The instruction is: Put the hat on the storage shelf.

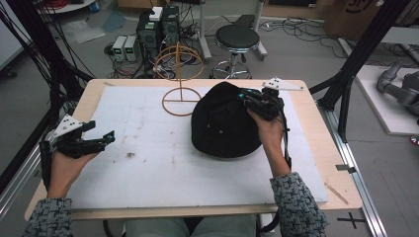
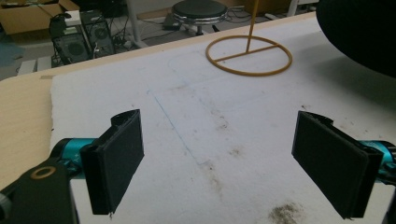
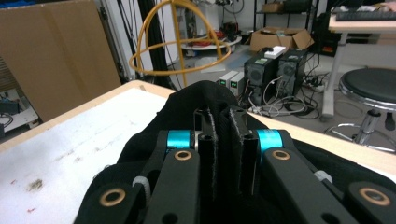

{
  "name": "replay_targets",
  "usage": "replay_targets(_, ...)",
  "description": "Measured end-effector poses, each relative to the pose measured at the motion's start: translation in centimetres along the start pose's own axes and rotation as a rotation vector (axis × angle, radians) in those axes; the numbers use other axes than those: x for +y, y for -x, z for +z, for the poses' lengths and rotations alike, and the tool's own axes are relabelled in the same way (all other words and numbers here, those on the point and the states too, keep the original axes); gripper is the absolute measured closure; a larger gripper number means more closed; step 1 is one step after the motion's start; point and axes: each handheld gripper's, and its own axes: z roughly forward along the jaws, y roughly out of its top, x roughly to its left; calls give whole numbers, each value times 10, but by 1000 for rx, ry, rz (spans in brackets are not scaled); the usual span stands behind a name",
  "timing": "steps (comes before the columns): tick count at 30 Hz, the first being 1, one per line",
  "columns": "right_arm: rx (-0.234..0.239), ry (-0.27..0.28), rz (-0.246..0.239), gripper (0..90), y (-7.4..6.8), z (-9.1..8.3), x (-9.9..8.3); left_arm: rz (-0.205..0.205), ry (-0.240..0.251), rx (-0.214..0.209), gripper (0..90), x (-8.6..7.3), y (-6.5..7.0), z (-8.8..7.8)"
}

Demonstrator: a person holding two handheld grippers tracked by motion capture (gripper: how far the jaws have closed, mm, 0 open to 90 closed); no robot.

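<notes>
A black cap (image 1: 225, 123) lies on the white mat, right of centre. My right gripper (image 1: 245, 97) is shut on the cap's far right edge; in the right gripper view the black cloth (image 3: 182, 112) is pinched between the two closed pads (image 3: 212, 140). An orange wire stand (image 1: 179, 74) with a round base and a globe-shaped top rises at the mat's far edge, just left of the cap; its ring base (image 2: 249, 55) lies ahead in the left gripper view. My left gripper (image 1: 101, 137) hovers over the mat's left edge, open, nothing between its pads (image 2: 116, 163).
The white mat (image 1: 148, 163) covers most of the wooden table (image 1: 336, 163) and carries some dark stains. Behind the table stand a black stool (image 1: 237, 39), computer boxes (image 1: 158, 29) and loose cables. A black frame post (image 1: 356, 64) rises at the right.
</notes>
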Motion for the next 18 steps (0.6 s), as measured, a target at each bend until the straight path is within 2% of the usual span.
replay_targets(9,-26,56,-20,843,9,-18,29,5,11,0,169,4,-1,-3)
replay_targets(18,-46,86,-38,843,18,-29,65,7,21,2,169,5,-2,-6)
